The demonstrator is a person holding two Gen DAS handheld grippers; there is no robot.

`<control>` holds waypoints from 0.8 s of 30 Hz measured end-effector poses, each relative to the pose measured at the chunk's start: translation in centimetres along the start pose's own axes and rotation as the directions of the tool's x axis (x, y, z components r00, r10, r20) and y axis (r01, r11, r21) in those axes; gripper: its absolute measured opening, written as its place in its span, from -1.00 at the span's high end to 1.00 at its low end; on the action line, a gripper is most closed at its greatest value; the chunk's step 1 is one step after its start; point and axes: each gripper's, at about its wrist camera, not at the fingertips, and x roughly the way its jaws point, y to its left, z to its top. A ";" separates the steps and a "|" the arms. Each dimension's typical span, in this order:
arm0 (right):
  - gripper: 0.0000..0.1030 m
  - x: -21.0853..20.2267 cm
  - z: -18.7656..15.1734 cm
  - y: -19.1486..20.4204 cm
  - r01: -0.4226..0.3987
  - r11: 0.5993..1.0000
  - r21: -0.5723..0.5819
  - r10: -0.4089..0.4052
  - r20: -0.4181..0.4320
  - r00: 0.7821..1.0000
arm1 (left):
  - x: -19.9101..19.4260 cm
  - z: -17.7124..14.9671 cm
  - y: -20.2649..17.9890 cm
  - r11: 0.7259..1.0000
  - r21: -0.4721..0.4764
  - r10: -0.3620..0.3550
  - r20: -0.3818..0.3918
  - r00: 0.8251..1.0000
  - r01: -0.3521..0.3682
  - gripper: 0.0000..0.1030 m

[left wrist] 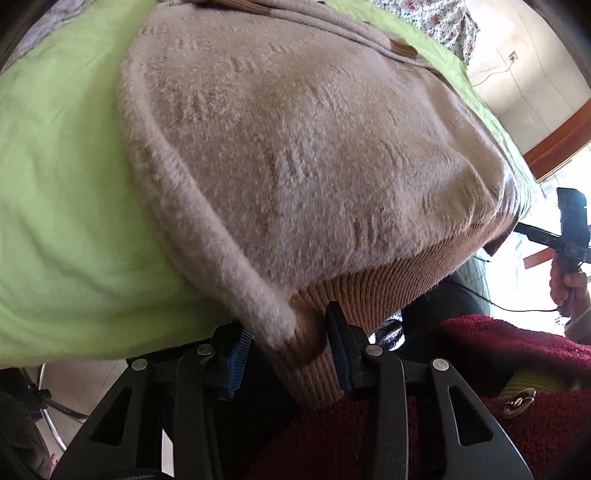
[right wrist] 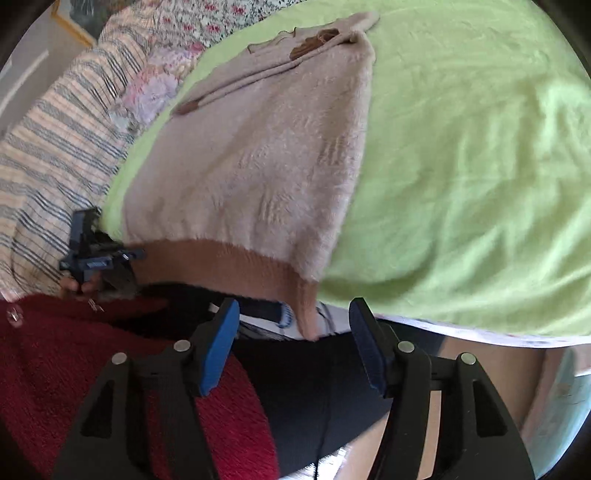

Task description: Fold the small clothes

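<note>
A fuzzy beige sweater [left wrist: 295, 147] with a ribbed tan hem [left wrist: 388, 288] lies on a green sheet [left wrist: 55, 184], its sleeves folded in. My left gripper [left wrist: 286, 332] is open, its jaws straddling the sweater's near left hem corner without clamping it. In the right wrist view the sweater [right wrist: 258, 155] runs away from me, and its hem [right wrist: 236, 258] hangs over the bed edge. My right gripper [right wrist: 293, 332] is open, just below the right hem corner, holding nothing. The left gripper [right wrist: 88, 251] shows at the hem's other end.
The green sheet [right wrist: 480, 184] spreads wide to the right of the sweater. A striped cloth [right wrist: 55, 147] and floral bedding [right wrist: 184, 33] lie beyond. The person's red top [right wrist: 74, 369] and dark trousers [right wrist: 314, 387] fill the near side. The right gripper [left wrist: 570, 229] shows at the far right.
</note>
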 end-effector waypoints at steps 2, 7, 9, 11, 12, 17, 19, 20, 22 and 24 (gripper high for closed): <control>-0.20 1.3 0.3 -0.5 -0.011 1.000 0.012 0.010 0.008 1.000 | 0.1 0.3 0.3 1.000 -0.005 -0.027 0.005 1.000 0.027 0.32; 0.83 2.8 -0.2 0.4 -0.067 0.998 -0.014 0.067 0.014 0.998 | -0.5 -0.1 0.3 0.997 0.018 -0.070 0.048 0.996 0.069 0.87; 0.84 1.8 -0.7 1.2 -0.119 0.992 -0.041 0.120 0.024 0.993 | -1.8 -0.9 0.1 0.996 0.050 -0.083 0.088 0.993 0.079 0.89; 0.85 0.1 -1.0 1.6 -0.155 0.986 -0.053 0.157 0.047 0.986 | -3.5 -1.7 -0.1 0.993 0.073 -0.102 0.131 0.986 0.093 0.89; 0.85 -0.6 -0.9 1.6 -0.168 0.985 -0.049 0.171 0.064 0.983 | -4.4 -1.9 -0.1 0.992 0.077 -0.113 0.147 0.983 0.103 0.89; 0.86 -5.0 0.7 1.3 -0.316 0.948 -0.030 0.313 0.254 0.915 | -9.7 -1.3 -0.3 0.980 0.071 -0.199 0.281 0.939 0.187 0.90; 0.86 -5.9 1.7 1.6 -0.369 0.929 -0.039 0.361 0.318 0.876 | -12.0 -0.6 -0.4 0.974 0.069 -0.225 0.349 0.910 0.215 0.90; 0.86 -6.2 2.2 1.8 -0.388 0.921 -0.044 0.378 0.343 0.860 | -13.0 -0.2 -0.2 0.973 0.067 -0.231 0.376 0.898 0.222 0.90; 0.86 -6.8 3.5 2.0 -0.422 0.905 -0.056 0.408 0.394 0.824 | -14.9 0.7 -0.1 0.971 0.065 -0.236 0.432 0.870 0.231 0.90; 0.86 -7.4 5.0 1.7 -0.452 0.890 -0.061 0.431 0.441 0.787 | -16.5 1.7 0.1 0.971 0.065 -0.233 0.477 0.847 0.230 0.90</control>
